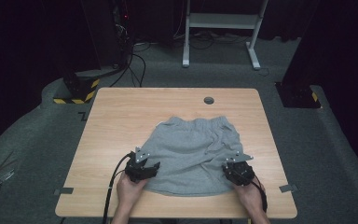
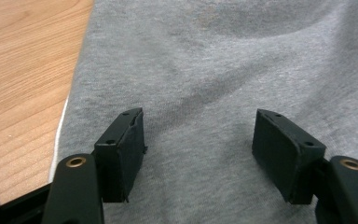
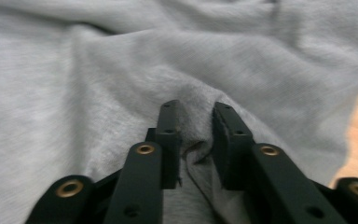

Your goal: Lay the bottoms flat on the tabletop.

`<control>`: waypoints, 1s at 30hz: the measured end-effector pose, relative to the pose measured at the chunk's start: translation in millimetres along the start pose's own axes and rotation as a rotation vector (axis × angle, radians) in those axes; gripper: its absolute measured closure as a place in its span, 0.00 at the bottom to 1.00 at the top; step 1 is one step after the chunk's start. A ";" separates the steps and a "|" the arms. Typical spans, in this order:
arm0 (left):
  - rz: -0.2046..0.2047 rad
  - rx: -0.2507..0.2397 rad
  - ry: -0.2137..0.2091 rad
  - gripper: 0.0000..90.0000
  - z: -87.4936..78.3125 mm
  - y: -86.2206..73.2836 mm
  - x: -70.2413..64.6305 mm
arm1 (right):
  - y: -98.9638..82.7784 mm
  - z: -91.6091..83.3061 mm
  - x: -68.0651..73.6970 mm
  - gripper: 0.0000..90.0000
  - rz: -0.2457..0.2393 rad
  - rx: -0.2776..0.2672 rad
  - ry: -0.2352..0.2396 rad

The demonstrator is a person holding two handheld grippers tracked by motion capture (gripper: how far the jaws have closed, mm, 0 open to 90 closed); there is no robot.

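Grey cloth shorts [image 1: 193,156] lie spread out in the middle of the wooden table [image 1: 116,121], with the stretchy waist at the top of the frame and the leg ends at the bottom, near us. We hold our left gripper [image 1: 145,169] at the lower left edge of the shorts. In the left gripper view its jaws stand wide apart over the flat cloth [image 2: 205,70] and hold nothing, with bare wood at the left of the frame. Our right gripper [image 1: 235,170] sits at the lower right edge. In the right gripper view its jaws are nearly closed and pinch a small ridge of the grey cloth [image 3: 196,140] between them. We think the job is folding the shorts, and it looks like we are only at the start. One side is grabbed. The other side is not yet grabbed, and no fold is made, so lifting and folding are left to do
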State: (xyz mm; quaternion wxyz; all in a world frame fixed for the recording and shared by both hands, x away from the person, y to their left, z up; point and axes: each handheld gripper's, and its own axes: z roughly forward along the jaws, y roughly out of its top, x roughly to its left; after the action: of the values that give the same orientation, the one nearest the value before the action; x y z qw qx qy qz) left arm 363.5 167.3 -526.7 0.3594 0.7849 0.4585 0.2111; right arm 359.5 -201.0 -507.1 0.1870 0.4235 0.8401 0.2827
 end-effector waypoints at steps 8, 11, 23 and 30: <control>0.000 0.000 0.000 0.38 0.0 0.0 0.0 | 1.1 -13.5 5.2 0.63 -0.034 -0.010 -0.013; 0.000 0.000 0.000 0.38 0.0 0.0 0.0 | 13.4 -12.6 -14.8 0.59 0.052 -0.048 -0.097; 0.000 0.000 0.000 0.38 0.0 0.0 0.1 | 31.3 23.8 -46.9 0.80 0.131 0.055 -0.136; 0.000 0.000 0.000 0.38 0.0 0.0 0.1 | 44.3 6.5 -42.3 0.93 0.096 -0.004 -0.127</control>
State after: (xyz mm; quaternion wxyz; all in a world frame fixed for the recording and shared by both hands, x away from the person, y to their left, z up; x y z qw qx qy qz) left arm 363.6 167.4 -526.8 0.3595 0.7848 0.4586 0.2110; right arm 414.0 -212.2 -480.9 0.2268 0.4802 0.8047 0.2655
